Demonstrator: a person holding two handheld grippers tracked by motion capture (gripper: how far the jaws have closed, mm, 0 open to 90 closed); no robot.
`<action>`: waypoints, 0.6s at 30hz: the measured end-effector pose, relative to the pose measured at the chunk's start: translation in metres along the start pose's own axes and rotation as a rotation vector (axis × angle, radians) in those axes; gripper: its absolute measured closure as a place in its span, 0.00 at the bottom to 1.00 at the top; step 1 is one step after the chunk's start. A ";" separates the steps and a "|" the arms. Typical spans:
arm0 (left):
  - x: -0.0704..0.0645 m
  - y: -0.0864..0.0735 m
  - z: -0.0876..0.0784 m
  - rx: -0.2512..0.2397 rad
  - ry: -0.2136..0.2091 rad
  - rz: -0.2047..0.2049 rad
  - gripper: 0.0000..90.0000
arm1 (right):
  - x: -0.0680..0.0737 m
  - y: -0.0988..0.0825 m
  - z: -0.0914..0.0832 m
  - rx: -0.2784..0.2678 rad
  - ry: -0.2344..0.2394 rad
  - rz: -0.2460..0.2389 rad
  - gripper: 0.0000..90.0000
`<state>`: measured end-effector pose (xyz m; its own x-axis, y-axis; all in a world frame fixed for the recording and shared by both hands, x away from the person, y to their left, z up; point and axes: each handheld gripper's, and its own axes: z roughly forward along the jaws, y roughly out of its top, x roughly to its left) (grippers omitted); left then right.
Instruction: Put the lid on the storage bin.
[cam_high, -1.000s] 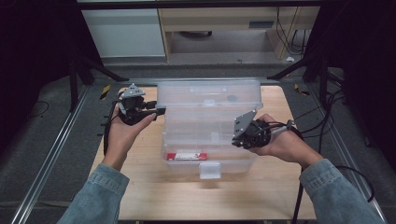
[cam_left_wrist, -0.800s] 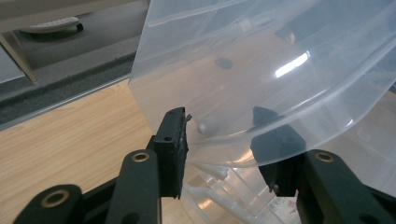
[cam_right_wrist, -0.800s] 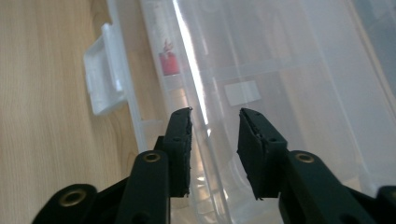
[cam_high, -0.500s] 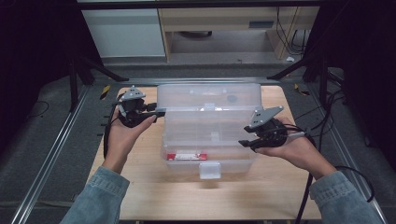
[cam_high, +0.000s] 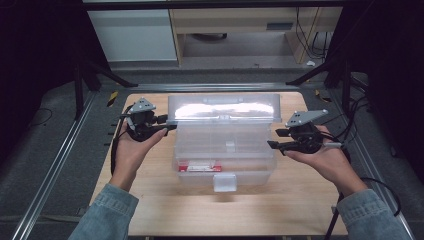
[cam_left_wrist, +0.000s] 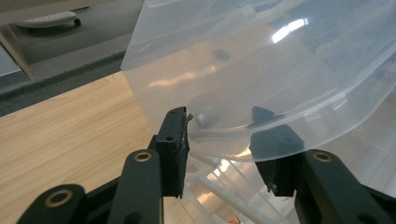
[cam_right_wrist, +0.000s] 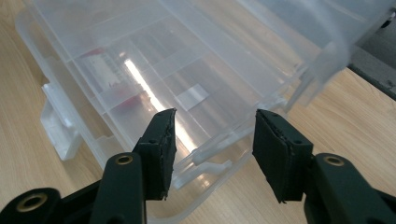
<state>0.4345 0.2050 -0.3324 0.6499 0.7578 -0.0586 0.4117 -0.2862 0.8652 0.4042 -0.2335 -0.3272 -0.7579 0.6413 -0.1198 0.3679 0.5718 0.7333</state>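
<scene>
a clear plastic box (cam_high: 225, 150) sat in the middle of the wooden table (cam_high: 160, 200), its front latch tab (cam_high: 224, 182) toward the person and its lid (cam_high: 222, 107) raised, tilted up and back from the far hinge side so that it caught a bright glare. inside, the box was split by clear dividers, and a red and white item (cam_high: 200, 165) lay in a front compartment on the left. the left claw (cam_high: 167, 127), held in the person's left hand (cam_high: 137, 145), was at the left end of the lid; in the left gripper view the lid's rounded corner (cam_left_wrist: 261, 74) passed between the two jaws, which stood apart on either side of its edge with the near jaw close against the plastic, though whether they pinched it could not be told for sure. the right claw (cam_high: 272, 145), held in the right hand (cam_high: 325, 160), hovered at the right end of the box, just beside its rim and apart from it. in the right gripper view its jaws were spread wide and empty, with the corner of the box (cam_right_wrist: 187, 93) and its hinge end beyond them and the red item (cam_right_wrist: 128, 100) seen dimly through the plastic. cables trailed from both claws off the sides of the table.
</scene>
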 end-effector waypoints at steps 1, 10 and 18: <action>0.000 -0.001 0.000 0.003 0.000 0.007 0.63 | 0.000 0.000 0.000 -0.005 -0.003 0.012 0.56; -0.007 -0.007 -0.002 0.014 0.016 0.038 0.62 | -0.008 -0.003 -0.006 -0.041 -0.035 0.064 0.66; -0.010 -0.017 -0.003 0.021 0.008 0.037 0.60 | -0.010 -0.009 -0.011 -0.066 -0.054 0.095 0.68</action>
<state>0.4189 0.2039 -0.3447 0.6599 0.7511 -0.0223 0.4007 -0.3266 0.8561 0.4028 -0.2507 -0.3254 -0.6907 0.7185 -0.0819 0.3993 0.4734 0.7851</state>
